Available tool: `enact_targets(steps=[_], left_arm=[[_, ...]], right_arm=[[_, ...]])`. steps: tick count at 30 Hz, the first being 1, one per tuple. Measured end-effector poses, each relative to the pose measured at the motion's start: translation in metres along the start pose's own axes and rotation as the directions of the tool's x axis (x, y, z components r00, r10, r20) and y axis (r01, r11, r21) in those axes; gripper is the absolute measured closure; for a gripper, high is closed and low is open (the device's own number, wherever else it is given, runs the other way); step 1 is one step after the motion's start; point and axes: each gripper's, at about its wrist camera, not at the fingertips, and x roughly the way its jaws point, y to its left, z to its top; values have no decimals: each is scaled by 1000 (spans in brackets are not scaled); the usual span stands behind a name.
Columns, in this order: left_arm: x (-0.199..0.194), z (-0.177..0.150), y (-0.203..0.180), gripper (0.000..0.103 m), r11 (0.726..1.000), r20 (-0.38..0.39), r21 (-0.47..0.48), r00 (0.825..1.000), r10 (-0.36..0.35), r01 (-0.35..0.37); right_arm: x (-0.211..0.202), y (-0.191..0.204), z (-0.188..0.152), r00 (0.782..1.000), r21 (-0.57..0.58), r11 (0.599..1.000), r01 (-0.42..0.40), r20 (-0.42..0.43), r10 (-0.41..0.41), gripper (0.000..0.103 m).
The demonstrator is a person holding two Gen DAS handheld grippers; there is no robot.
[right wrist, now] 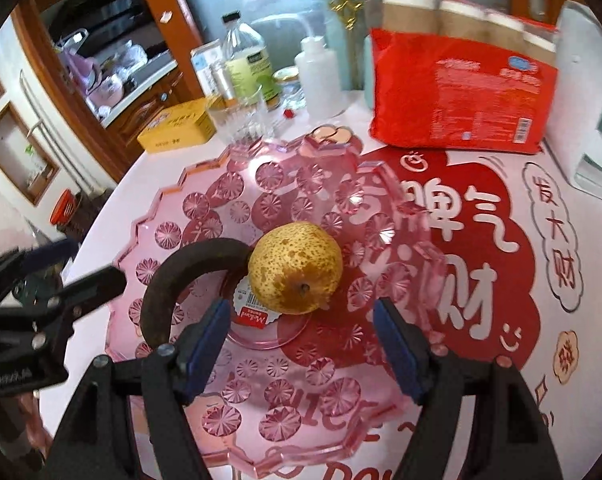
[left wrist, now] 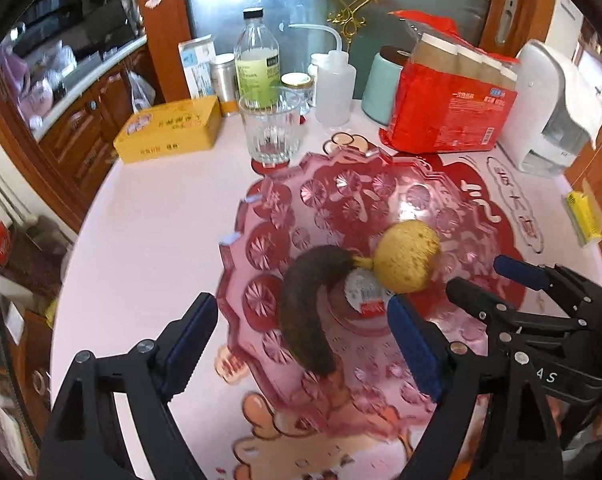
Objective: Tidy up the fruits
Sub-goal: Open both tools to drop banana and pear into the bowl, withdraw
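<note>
On the bench's (left wrist: 161, 216) left side: yellow box (left wrist: 169, 130), then clear glass (left wrist: 271, 130) and green-label bottle (left wrist: 257, 66) behind it. Lower down, left tool (left wrist: 301, 332), wide apart, nothing held, above the pink bowl (left wrist: 257, 240). Inside the bowl, near the middle: dark, curved banana (left wrist: 307, 304), its tip touching a yellow spotted pear (left wrist: 407, 256). Under the pear, a red and white sticker (left wrist: 365, 296). Right tool (right wrist: 301, 332) next, also wide apart, nothing held, just in front of the pear. Farther right, at the back: red pack of paper cups (left wrist: 449, 120), then white machine (left wrist: 541, 112) by the bench edge.
</note>
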Motion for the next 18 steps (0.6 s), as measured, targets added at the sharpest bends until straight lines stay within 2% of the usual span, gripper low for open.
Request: enact_targets(steps=[3,10,14,18], left_arm=[[-11,-6,4,17,999,-5,-30,999,-41,41],[-50,-17,-2,17,1000,33,12,999,-11,10],[-81,-20,-2,17,1000,71,23,997,2,-4],[-111,-26,-2,17,999,99,37,995,9,-13]], right_arm=[[-12,4,-3,1000,-16,1000,24,6,-24,29],[-50,22,-9,1000,-60,998,16,15,-15,28],[-76,31,-11,998,-75,996,51,42,-48,28],[-106,40,-18,998,-79,997,18,64,-13,28]])
